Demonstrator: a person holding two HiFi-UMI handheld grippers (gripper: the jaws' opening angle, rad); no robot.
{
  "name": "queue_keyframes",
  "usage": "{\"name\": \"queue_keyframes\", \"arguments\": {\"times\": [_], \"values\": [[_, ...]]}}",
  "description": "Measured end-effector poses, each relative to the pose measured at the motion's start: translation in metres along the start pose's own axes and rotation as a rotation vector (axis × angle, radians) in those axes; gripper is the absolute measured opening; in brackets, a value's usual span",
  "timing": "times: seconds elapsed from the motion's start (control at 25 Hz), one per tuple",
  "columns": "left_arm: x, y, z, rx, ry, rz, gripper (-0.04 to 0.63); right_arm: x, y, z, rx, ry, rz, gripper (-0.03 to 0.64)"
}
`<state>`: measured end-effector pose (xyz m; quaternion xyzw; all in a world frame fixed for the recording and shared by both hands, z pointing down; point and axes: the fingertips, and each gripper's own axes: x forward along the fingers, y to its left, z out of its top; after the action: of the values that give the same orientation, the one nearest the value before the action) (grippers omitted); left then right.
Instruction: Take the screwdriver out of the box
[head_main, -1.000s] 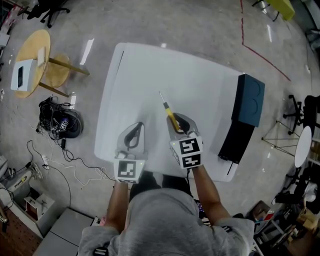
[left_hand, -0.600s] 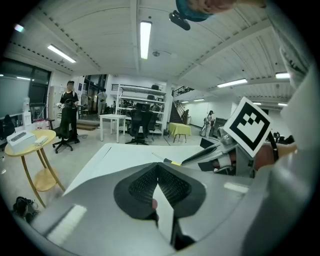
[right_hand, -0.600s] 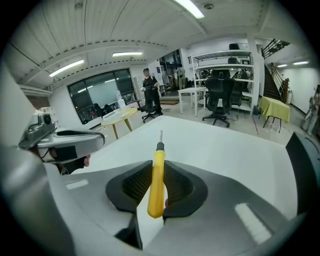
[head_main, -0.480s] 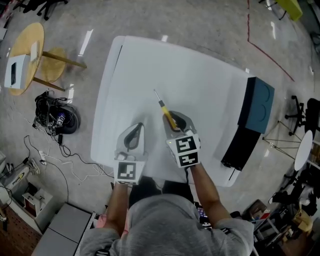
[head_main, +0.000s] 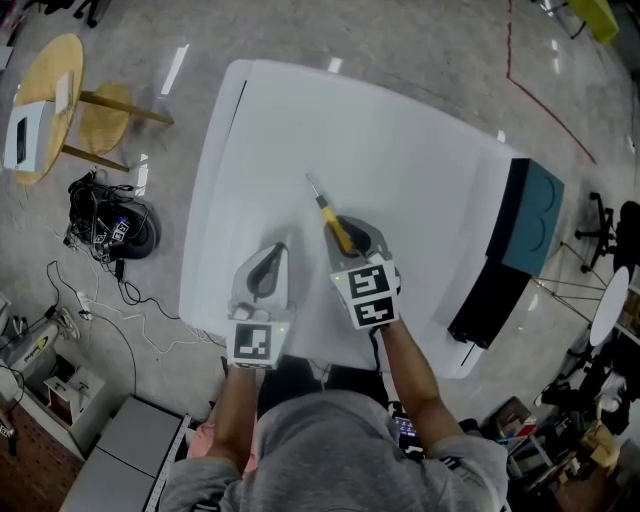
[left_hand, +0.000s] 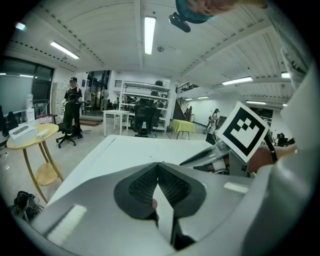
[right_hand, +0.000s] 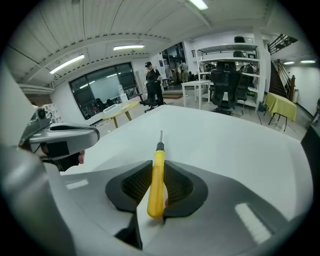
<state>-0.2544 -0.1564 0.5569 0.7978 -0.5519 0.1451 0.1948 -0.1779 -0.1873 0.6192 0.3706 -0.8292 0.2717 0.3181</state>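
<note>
Looking down through the head view, I see the wide white rectangular table (head_main: 400, 120) with both grippers over its near half. My right gripper (head_main: 345, 225) carries the yellow-handled screwdriver with a thin metal shaft (head_main: 333, 226), whose tip points toward the table's far left corner. The dark teal and black box (head_main: 530, 215) sits at the table's right edge, well apart from the screwdriver. My left gripper (head_main: 270, 255) hangs nearer the table's left edge.

In the left gripper view, the dark ribbed pads (left_hand: 142, 184) meet at their tips with nothing between them, above the table's top.

In the right gripper view, the jaws stand narrow, clamped on the yellow handle, and the shaft reaches out over the table's bare middle.
</note>
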Motion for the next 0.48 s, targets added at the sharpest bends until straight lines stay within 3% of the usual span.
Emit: {"name": "queue_keyframes", "arguments": {"times": [0.48], "values": [[-0.003, 0.007, -0.010, -0.016, 0.011, 0.003, 0.012, 0.013, 0.003, -0.007, -0.016, 0.039, -0.002, 0.080]]}}
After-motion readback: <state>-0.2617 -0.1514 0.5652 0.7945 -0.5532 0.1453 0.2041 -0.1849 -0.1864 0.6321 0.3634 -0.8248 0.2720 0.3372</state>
